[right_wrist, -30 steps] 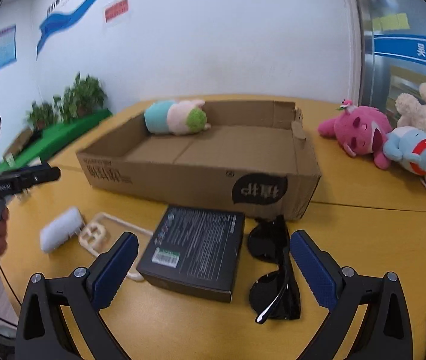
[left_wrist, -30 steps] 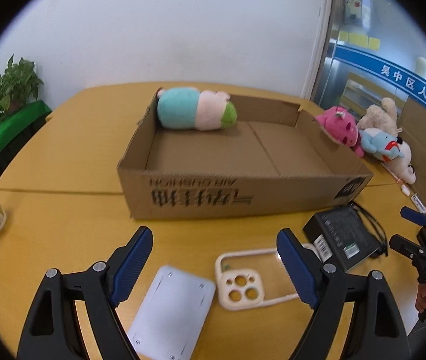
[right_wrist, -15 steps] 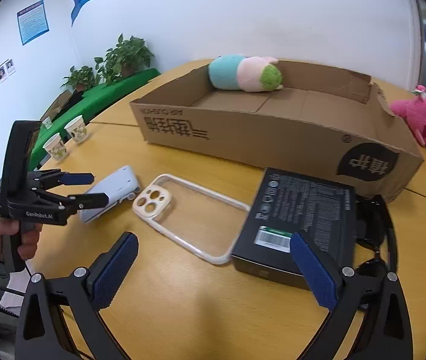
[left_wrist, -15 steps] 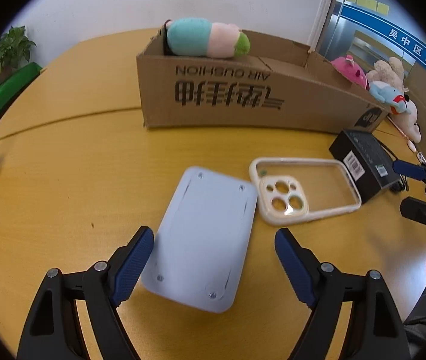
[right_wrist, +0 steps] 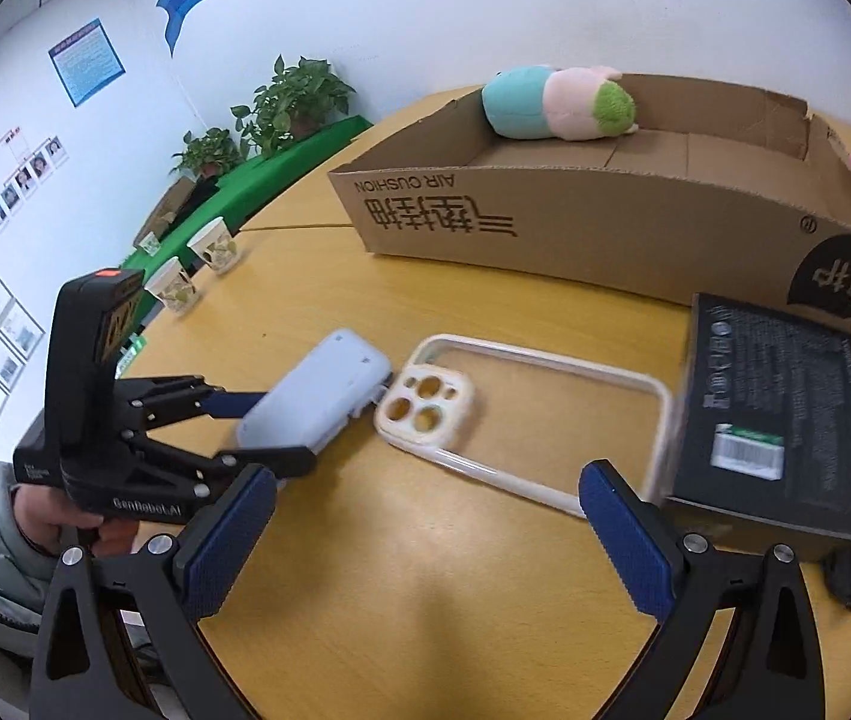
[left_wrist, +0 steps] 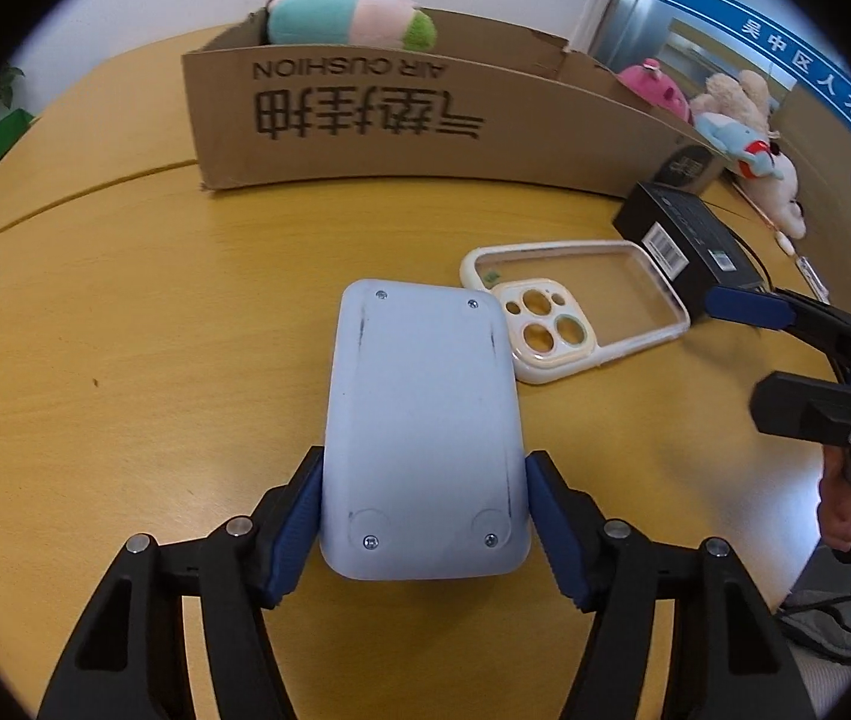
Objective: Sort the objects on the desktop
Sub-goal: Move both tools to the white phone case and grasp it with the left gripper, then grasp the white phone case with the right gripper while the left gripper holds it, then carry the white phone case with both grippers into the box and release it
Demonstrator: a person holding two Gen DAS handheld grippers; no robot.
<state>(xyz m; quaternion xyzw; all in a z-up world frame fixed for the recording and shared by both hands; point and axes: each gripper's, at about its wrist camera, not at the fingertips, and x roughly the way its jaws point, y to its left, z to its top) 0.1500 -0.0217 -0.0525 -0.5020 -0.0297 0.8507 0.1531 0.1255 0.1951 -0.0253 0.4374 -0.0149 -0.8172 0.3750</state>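
On a yellow surface (left_wrist: 125, 360), the left hand-held gripper (left_wrist: 422, 531) is closing around a pale blue device (left_wrist: 422, 426), blue pads at both its sides. The right hand-held gripper (right_wrist: 425, 540) hovers wide open, empty, over a phone case (right_wrist: 521, 414), beside a black box (right_wrist: 779, 420). Behind stands a cardboard box (right_wrist: 605, 234).

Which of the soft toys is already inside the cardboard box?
Only the teal, pink and green soft toy lies inside the cardboard box, at its far end. The pink toy, cream toy and blue toy lie outside it on the table.
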